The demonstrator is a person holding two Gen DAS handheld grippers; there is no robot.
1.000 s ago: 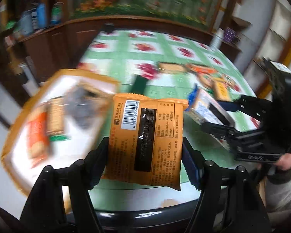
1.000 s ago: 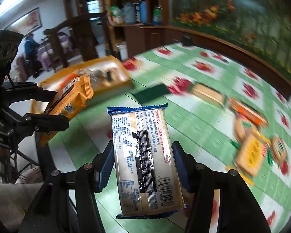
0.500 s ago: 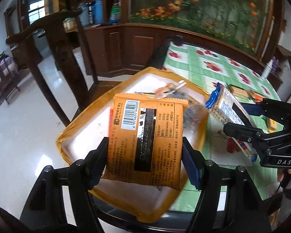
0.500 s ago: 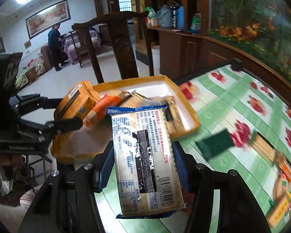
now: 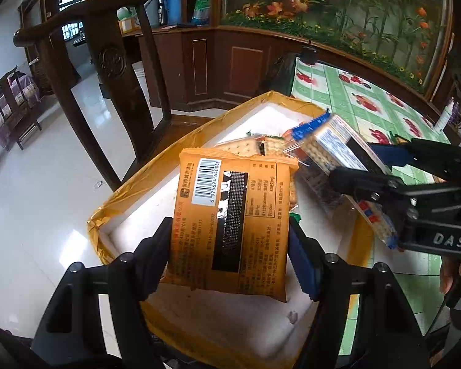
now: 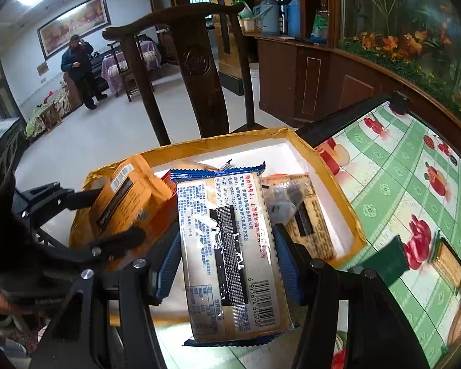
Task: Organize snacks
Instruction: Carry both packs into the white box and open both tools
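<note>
My left gripper (image 5: 230,246) is shut on an orange snack packet (image 5: 233,224) with a barcode, held over the yellow-rimmed white box (image 5: 129,193). My right gripper (image 6: 227,258) is shut on a blue-edged cracker packet (image 6: 227,246), also over the box (image 6: 332,181). Each gripper shows in the other's view: the right one with its cracker packet (image 5: 332,147), the left one with the orange packet (image 6: 123,196). Several snack packets (image 6: 304,215) lie inside the box.
The box sits at the edge of a table with a green patterned cloth (image 6: 415,190). More snacks (image 6: 448,264) and a dark green packet (image 6: 384,261) lie on the cloth. A dark wooden chair (image 5: 113,70) stands beside the box. A person (image 6: 80,70) stands far back.
Both grippers have swung left from over the table to over the box, each still holding its packet. The box now fills more of both views.
</note>
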